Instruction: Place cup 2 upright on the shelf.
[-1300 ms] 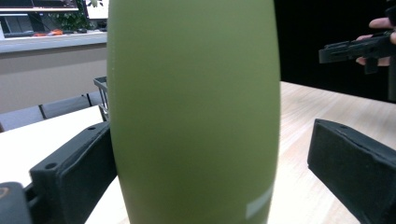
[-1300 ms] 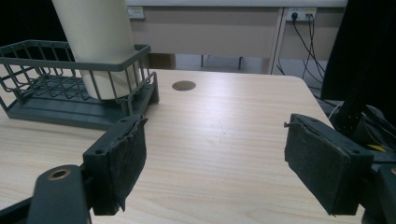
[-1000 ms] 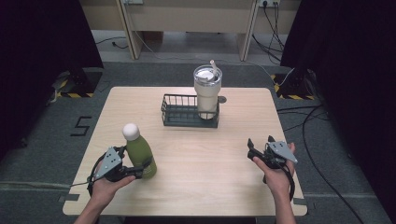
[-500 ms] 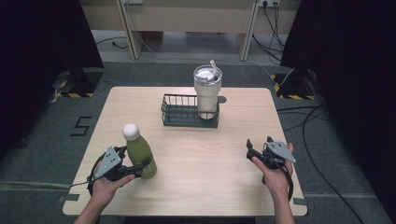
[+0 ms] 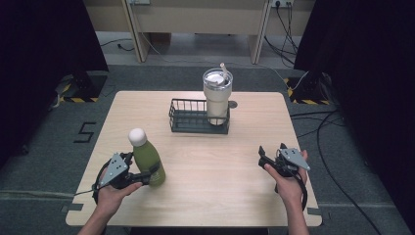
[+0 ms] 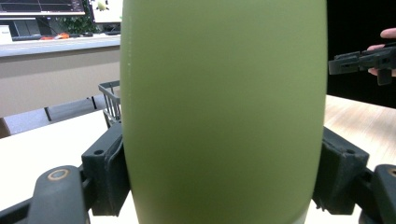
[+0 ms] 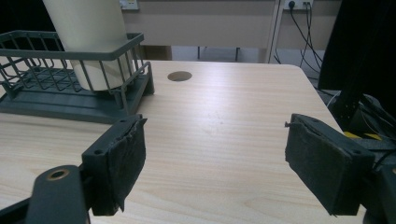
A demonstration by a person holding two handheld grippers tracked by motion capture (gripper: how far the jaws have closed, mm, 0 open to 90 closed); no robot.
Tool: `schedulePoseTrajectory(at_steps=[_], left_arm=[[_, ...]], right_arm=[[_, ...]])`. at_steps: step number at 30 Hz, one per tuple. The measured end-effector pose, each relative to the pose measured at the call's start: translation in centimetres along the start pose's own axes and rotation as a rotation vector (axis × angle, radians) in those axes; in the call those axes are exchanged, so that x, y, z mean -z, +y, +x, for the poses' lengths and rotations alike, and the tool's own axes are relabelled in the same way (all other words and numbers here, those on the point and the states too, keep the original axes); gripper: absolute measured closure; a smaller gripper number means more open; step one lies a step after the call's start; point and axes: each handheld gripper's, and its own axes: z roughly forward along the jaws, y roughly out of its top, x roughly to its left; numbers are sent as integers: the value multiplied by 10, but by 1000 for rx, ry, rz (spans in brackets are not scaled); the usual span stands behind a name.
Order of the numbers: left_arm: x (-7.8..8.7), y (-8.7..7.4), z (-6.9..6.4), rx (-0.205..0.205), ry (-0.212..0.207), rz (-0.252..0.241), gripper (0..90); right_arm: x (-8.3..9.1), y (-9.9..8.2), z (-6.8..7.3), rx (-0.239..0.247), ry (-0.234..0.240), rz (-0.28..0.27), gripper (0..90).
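At the lower left, the left gripper (image 5: 142,175) squeezes a green bottle (image 5: 147,160). At the lower right, the right gripper (image 5: 265,157) is wide apart and holds nothing. A cup (image 5: 217,96) stands in the basket (image 5: 188,117).

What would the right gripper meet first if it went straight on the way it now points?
Probably nothing on the table: the right gripper, jaws open, looks over bare wood past the wire basket toward the far edge. Depth is unclear, so the basket's corner could be close.
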Motion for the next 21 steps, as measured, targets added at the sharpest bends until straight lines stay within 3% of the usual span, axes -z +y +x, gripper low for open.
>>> schedulePoseTrajectory(at_steps=[21], left_arm=[[-20, 27, 5, -17, -14, -48, 206]], right_arm=[[-1, -1, -1, 4, -12, 6, 201]])
